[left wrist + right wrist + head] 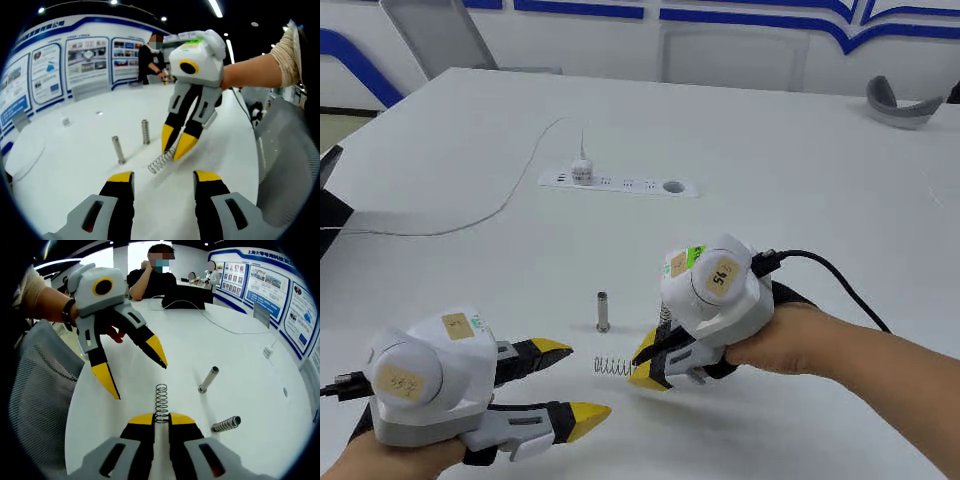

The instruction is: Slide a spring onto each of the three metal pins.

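A loose spring (613, 366) lies on the white table (770, 200), and my right gripper (646, 368) is shut on its right end. In the right gripper view the spring (161, 402) sticks out forward from the closed yellow tips of the right gripper (161, 419). A bare metal pin (603, 311) stands just behind the spring. A second pin with a spring on it (665, 318) stands partly hidden behind the right gripper. My left gripper (572, 381) hovers open at the lower left, its tips pointing toward the spring and holding nothing.
A white power strip (618, 184) with a plugged adapter and a thin cable (470, 222) lies further back. A grey curved object (900, 103) sits at the far right corner. People (159, 270) sit at the table's far end beyond the left gripper.
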Tool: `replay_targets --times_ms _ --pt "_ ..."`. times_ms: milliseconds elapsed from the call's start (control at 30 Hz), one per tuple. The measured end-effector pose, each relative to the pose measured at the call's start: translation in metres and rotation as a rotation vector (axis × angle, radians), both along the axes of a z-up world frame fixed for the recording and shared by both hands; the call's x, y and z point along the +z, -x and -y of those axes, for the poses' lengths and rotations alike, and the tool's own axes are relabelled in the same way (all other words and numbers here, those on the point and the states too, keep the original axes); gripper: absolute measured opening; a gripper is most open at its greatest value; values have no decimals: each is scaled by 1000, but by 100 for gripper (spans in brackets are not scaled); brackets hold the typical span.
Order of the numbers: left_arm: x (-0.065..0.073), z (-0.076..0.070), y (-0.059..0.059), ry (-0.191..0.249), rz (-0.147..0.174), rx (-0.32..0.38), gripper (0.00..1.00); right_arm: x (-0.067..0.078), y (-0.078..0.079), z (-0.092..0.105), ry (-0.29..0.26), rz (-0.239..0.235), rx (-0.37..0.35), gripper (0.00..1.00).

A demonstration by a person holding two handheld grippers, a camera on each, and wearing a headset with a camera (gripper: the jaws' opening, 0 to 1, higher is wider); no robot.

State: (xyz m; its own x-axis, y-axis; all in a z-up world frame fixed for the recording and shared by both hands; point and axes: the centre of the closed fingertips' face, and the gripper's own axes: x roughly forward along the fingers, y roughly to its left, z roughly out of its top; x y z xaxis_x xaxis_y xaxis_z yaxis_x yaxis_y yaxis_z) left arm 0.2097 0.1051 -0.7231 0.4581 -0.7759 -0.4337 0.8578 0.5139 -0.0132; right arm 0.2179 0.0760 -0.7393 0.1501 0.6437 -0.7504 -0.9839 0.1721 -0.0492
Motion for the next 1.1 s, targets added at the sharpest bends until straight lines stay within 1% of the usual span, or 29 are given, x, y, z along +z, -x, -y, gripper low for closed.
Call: replay_targets --times_ms 200,267,333,467,600,767,900,933,1100 --pt "2 10 4 -4 13 -38 45 7 14 4 17 2 54 11" --pt "2 13 7 -18 24 -58 44 9 17 4 22 7 66 11" --pt "1 15 10 -33 34 -83 42 10 21 4 28 2 83 11" --pt "1 19 14 -47 55 -109 37 12 27 4 41 1 106 11" --pt "2 22 16 -53 73 -128 31 13 31 2 46 -1 118 11" --pt "2 24 18 -62 87 -151 24 15 34 2 52 -2 128 11" --pt "1 27 18 -67 105 -169 16 17 35 3 52 -3 128 11" --pt "1 27 19 -72 112 -174 15 17 35 3 53 -5 128 11" --pt "1 28 19 -72 111 -177 14 23 36 2 51 -5 127 12"
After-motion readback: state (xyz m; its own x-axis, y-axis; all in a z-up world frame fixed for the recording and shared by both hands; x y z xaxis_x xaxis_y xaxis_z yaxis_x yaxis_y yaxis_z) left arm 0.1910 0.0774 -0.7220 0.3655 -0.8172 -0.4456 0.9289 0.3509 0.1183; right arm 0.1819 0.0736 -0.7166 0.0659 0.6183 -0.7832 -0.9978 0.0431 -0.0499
